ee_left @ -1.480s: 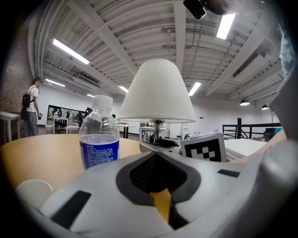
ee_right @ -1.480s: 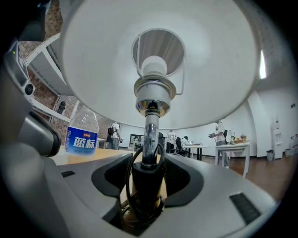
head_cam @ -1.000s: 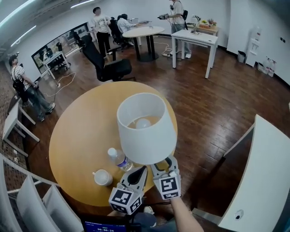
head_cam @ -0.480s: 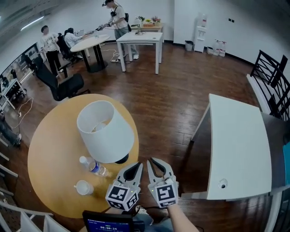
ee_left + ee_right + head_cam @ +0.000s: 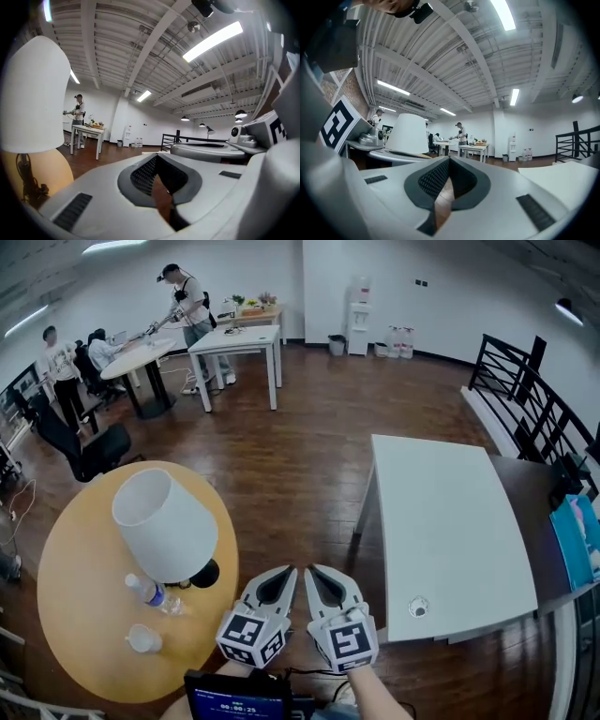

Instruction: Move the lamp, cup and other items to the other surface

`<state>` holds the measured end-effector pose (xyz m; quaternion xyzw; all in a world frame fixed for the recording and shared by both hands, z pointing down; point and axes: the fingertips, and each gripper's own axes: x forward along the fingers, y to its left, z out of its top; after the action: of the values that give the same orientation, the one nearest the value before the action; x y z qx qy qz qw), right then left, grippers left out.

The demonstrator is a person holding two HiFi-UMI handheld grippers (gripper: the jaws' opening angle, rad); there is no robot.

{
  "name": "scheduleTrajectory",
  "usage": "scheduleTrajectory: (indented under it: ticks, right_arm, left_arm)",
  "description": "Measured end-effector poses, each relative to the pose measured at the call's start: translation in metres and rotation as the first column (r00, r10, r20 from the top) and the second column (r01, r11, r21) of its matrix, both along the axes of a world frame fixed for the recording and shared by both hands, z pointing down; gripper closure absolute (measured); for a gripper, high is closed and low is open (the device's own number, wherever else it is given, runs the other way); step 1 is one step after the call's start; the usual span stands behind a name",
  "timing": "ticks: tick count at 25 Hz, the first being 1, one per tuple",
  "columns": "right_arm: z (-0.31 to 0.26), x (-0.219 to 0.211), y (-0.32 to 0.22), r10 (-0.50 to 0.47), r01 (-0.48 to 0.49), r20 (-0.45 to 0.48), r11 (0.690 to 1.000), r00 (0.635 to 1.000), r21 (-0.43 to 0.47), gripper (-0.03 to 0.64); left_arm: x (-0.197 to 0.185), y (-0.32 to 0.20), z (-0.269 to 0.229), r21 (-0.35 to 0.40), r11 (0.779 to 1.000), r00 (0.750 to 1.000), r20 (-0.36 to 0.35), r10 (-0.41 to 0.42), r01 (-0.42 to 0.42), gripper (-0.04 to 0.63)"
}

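Standing upright, long axis vertical: lamp (image 5: 167, 526); left claw (image 5: 280, 574), right claw (image 5: 319, 573) each pressed closed

White lamp (image 5: 164, 526), tan table (image 5: 75, 568), brown floor (image 5: 300, 474)

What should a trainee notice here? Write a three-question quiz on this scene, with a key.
1. True or false: the lamp stands on the white table.
2. What is near the lamp on the round yellow table? A) a bottle and a cup; B) a laptop; C) a plate of fruit.
3. What do the left gripper and the right gripper hold?
Key: 1 false, it stands on the round yellow table. 2 A. 3 nothing: both are shut and empty; the right gripper's jaws have just been closing, with nothing between them.
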<state>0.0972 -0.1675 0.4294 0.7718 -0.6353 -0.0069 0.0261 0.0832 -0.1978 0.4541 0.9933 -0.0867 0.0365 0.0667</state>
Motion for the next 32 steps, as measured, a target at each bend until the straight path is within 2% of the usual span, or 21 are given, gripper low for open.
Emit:
scheduleTrajectory:
  ticks: [10,19,22,26,32]
  right_arm:
    - [-0.02,0.037,0.039,0.021,-0.021,-0.007,0.997,1.0,0.071,0.615]
    - [-0.026,0.044,0.051,-0.016,0.02,-0.045,0.994,0.999,0.103,0.615]
    - [-0.032,0.042,0.055,-0.035,0.036,-0.021,0.996,0.999,0.075,0.615]
    - [-0.033,0.051,0.066,-0.019,0.021,-0.02,0.994,1.0,0.11,0.615]
    - [-0.039,0.054,0.074,-0.023,0.025,-0.026,0.994,0.999,0.111,0.615]
  left_arm:
    - [0.034,0.043,-0.025,0.055,0.998,1.0,-0.02,0.022,-0.021,0.584]
    - [0.041,0.055,-0.039,0.09,0.996,0.997,-0.073,-0.021,0.027,0.584]
    - [0.044,0.057,-0.043,0.09,0.995,0.997,-0.07,-0.028,0.034,0.584]
    - [0.045,0.066,-0.043,0.091,0.995,0.997,-0.071,-0.034,0.04,0.584]
    - [0.051,0.075,-0.047,0.099,0.994,0.996,-0.08,-0.03,0.038,0.584]
